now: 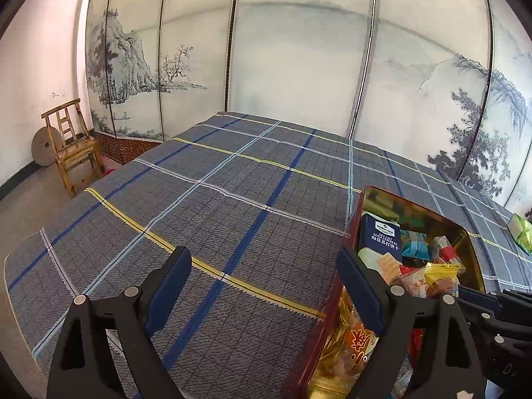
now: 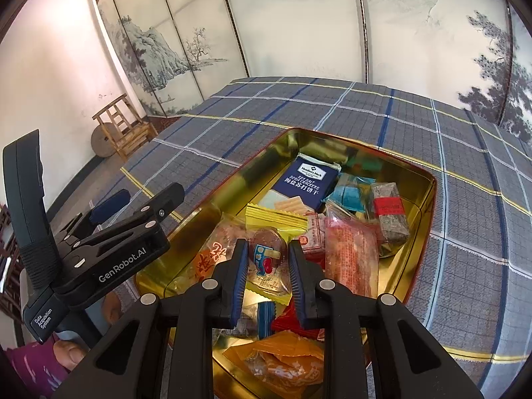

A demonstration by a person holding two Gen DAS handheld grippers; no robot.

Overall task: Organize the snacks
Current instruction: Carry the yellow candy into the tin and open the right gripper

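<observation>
Right wrist view: right gripper [image 2: 268, 267] pinches a clear snack packet [image 2: 267, 259] over the tin [image 2: 429, 199]; left gripper [image 1: 264, 286] gapes wide, empty

We cannot see the near end of the gold tin [image 2: 429, 179]: it runs under the right gripper's fingers [image 2: 240, 266] and off the bottom edge. A clear snack packet [image 2: 269, 259] sits between those fingers; whether they press it, we cannot tell. Packets beneath them overlap, their print unreadable. Right of the left gripper's fingers [image 1: 168, 282], a green pack [image 1: 522, 232] is cut off by the frame.
</observation>
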